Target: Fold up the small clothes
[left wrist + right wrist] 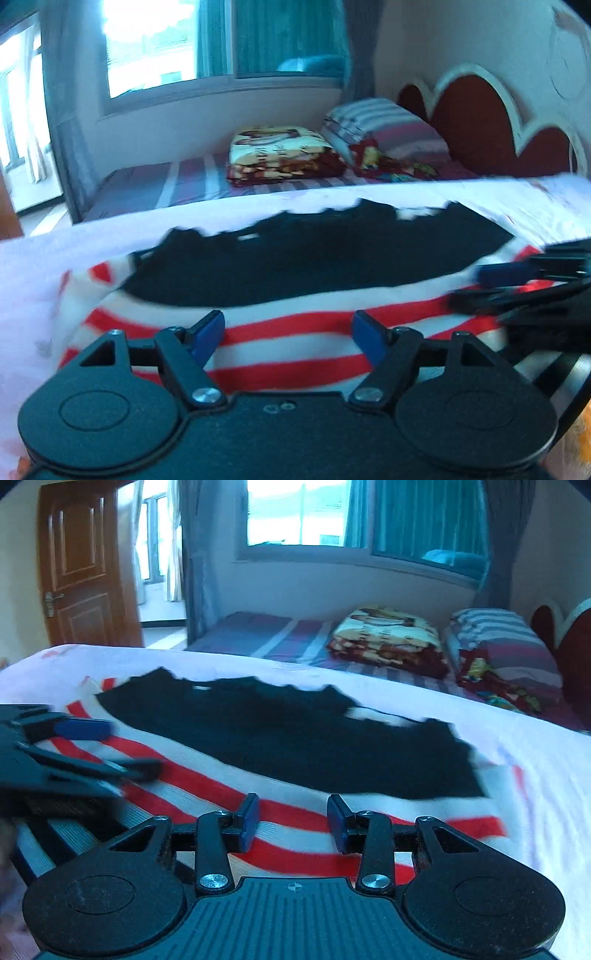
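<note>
A small garment (pixel 295 332) with red and white stripes and a large black patch (pixel 314 254) lies flat on a pale pink sheet (pixel 33 266). It also shows in the right wrist view (pixel 207 775). My left gripper (pixel 288 336) is open and empty just above the striped near edge. My right gripper (pixel 293 821) is open and empty above the same striped edge. Each gripper shows in the other's view: the right one (pixel 517 284) at the right side, the left one (pixel 85 746) at the left side. Both views are blurred.
Behind the sheet is a bed with a striped cover (pixel 155 184), a folded patterned blanket (pixel 280 155), a striped pillow (pixel 384 129) and a red headboard (pixel 480 122). A window (pixel 299 513) and a wooden door (pixel 85 568) are further back.
</note>
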Tool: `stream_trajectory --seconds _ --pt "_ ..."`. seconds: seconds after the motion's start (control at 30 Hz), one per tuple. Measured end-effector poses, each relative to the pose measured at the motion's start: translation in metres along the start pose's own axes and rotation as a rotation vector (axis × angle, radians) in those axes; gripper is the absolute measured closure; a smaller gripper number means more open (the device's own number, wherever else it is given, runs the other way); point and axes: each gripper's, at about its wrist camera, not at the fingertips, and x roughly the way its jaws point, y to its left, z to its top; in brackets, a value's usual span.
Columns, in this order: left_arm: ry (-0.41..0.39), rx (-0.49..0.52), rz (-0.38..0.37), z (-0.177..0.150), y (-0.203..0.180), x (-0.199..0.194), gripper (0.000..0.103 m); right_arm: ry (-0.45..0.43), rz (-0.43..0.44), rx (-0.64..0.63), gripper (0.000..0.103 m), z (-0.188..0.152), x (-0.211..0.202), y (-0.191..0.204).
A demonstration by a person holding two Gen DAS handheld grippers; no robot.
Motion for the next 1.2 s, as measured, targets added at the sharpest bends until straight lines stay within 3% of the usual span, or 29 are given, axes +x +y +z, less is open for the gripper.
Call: stream_trajectory --seconds 0.07,0.2,0.3,0.4,0.47,0.57,0.67,0.73,0.8,0.87,0.93,1.0,1.1,1.2 --pt "0.012 -0.056 0.046 -0.009 0.029 -0.008 0.026 0.008 -0.097 0.015 0.064 -0.011 -0.007 -0.019" --pt "0.0 -0.101 0.067 -0.022 0.069 -0.024 0.03 0.009 -0.153 0.11 0.064 -0.029 -0.026 -0.052" --pt "-0.002 -0.129 0.079 -0.015 0.06 -0.033 0.034 -0.018 -0.166 0.124 0.064 -0.024 -0.037 -0.037" --pt "-0.031 -0.116 0.023 -0.014 0.03 -0.047 0.032 -0.06 -0.07 0.16 0.064 -0.02 -0.053 -0.009" --pt "-0.025 -0.057 -0.017 -0.017 0.001 -0.048 0.032 -0.044 -0.011 0.124 0.064 -0.021 -0.055 0.017" --pt "0.004 0.051 0.003 -0.03 -0.032 -0.041 0.03 0.013 -0.022 0.056 0.064 -0.035 -0.043 0.048" --pt "-0.009 0.06 -0.012 -0.034 -0.029 -0.042 0.029 0.002 -0.064 -0.019 0.064 -0.039 -0.042 0.062" --pt "-0.016 0.035 -0.031 -0.031 -0.023 -0.051 0.029 -0.005 -0.031 0.007 0.064 -0.039 -0.052 0.06" --pt "-0.007 0.081 0.007 -0.033 -0.022 -0.052 0.028 0.026 -0.02 -0.021 0.064 -0.046 -0.054 0.063" --pt "0.014 0.067 0.046 -0.042 -0.006 -0.058 0.027 0.05 -0.063 -0.068 0.064 -0.06 -0.057 0.054" --pt "0.028 0.011 0.066 -0.053 0.02 -0.072 0.027 0.056 -0.091 -0.006 0.064 -0.071 -0.073 0.029" --pt "0.052 0.004 0.073 -0.063 0.04 -0.082 0.027 0.071 -0.185 0.021 0.064 -0.081 -0.086 0.006" --pt "0.045 0.02 0.085 -0.072 0.042 -0.093 0.027 0.056 -0.158 0.17 0.064 -0.094 -0.097 -0.024" --pt "0.051 -0.013 0.128 -0.062 0.032 -0.095 0.034 0.065 -0.184 0.167 0.063 -0.084 -0.098 -0.015"
